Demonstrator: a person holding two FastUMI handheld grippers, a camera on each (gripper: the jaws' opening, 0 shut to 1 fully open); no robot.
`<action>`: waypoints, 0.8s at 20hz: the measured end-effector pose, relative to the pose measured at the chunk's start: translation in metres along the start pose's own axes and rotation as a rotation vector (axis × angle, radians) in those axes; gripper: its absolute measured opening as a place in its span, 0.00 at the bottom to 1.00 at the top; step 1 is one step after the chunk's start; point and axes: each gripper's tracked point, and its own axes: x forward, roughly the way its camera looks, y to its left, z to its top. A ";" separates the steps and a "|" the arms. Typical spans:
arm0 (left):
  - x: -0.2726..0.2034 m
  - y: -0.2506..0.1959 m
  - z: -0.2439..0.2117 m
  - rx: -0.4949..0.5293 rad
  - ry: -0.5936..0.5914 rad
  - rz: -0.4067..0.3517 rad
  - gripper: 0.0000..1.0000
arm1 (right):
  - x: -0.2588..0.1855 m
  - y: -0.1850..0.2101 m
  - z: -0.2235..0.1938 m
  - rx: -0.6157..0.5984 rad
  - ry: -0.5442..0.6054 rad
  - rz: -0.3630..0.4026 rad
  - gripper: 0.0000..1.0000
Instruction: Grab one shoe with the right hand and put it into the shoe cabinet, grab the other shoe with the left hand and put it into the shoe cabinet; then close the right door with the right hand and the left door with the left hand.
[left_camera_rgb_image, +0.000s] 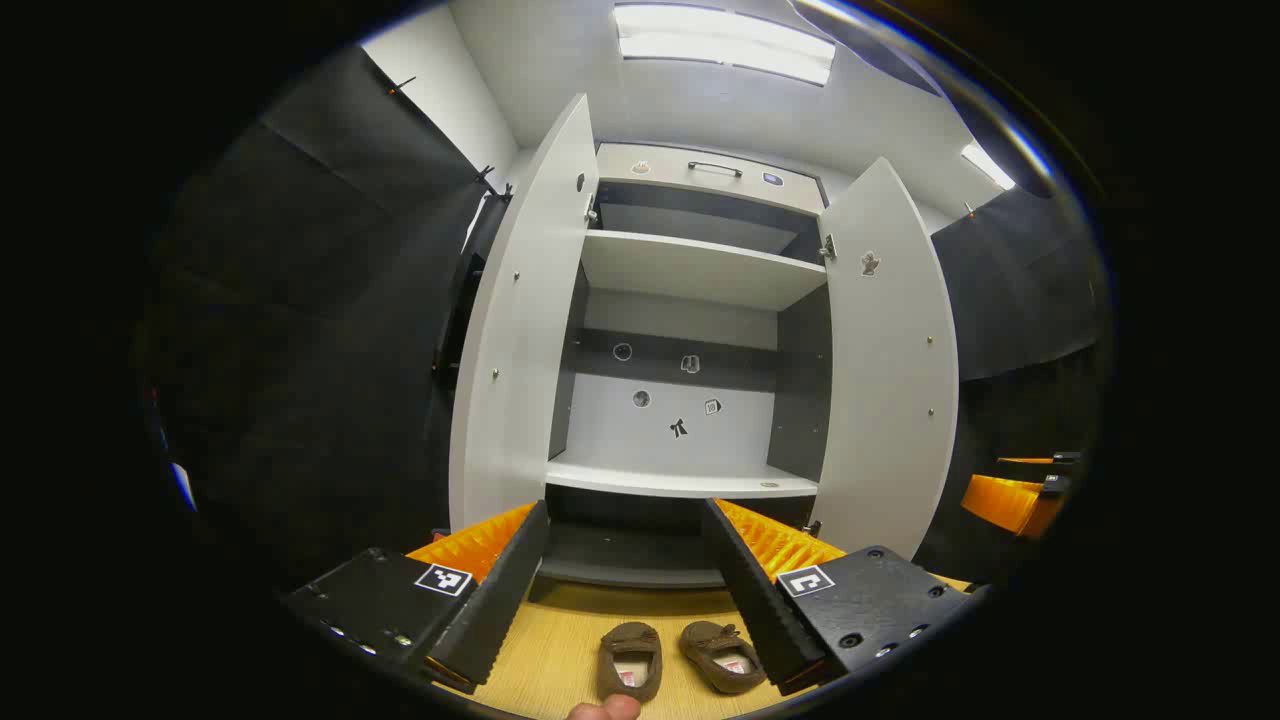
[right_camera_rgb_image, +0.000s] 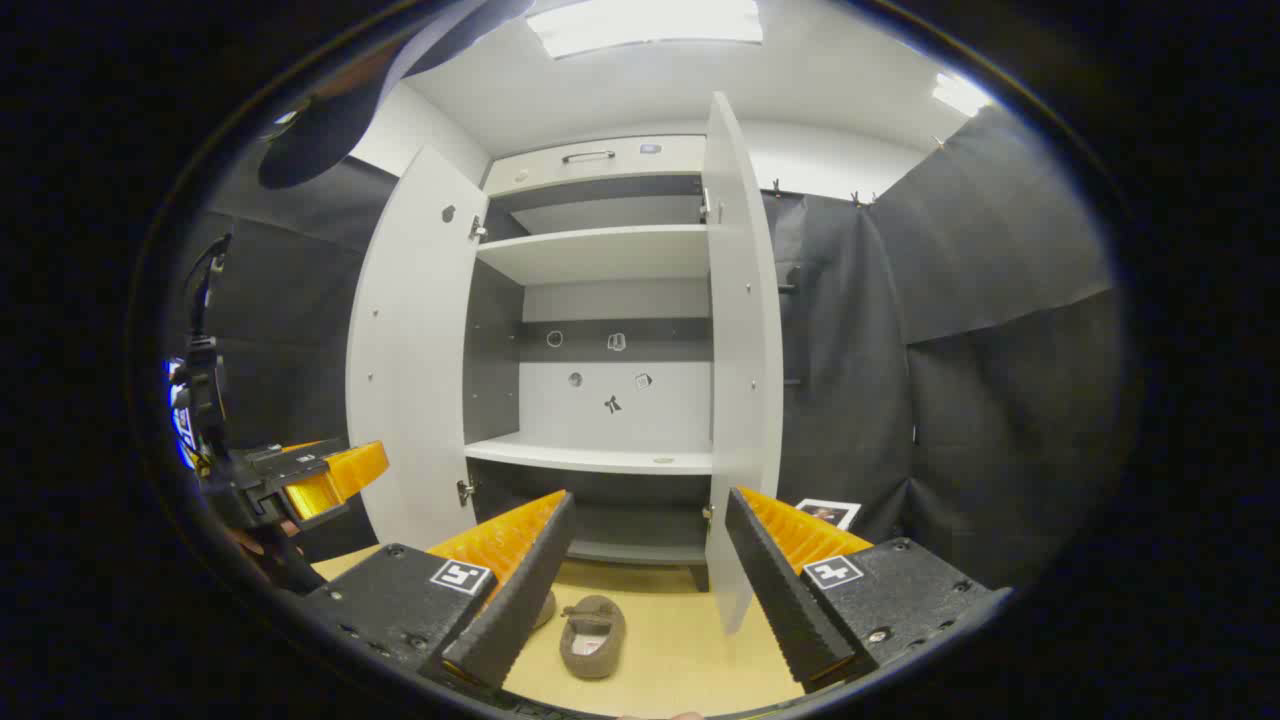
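We see two brown shoes, one (left_camera_rgb_image: 631, 661) beside the other (left_camera_rgb_image: 722, 656), on the wooden floor (left_camera_rgb_image: 560, 640) before the cabinet (left_camera_rgb_image: 690, 350). Its two doors, left (left_camera_rgb_image: 520, 330) and right (left_camera_rgb_image: 890, 370), stand open on bare shelves. Our left gripper (left_camera_rgb_image: 625, 585) and right gripper (right_camera_rgb_image: 640, 580) hover above the shoes, fingers spread, grasping nothing.

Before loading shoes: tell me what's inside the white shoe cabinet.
Inside the white shoe cabinet, bare white shelves and small stickers on the back wall. No shoes. The lowest compartment is partly hidden behind the left gripper.
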 end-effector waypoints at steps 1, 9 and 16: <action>-0.001 0.000 0.000 0.000 -0.002 0.001 0.95 | 0.001 0.001 -0.001 -0.001 0.003 0.003 0.99; -0.004 0.003 -0.003 0.005 0.019 0.003 0.95 | 0.002 0.009 -0.007 0.000 0.025 0.016 0.94; -0.005 0.002 0.001 0.008 0.011 -0.007 0.95 | 0.003 0.013 -0.010 -0.001 0.032 0.019 0.99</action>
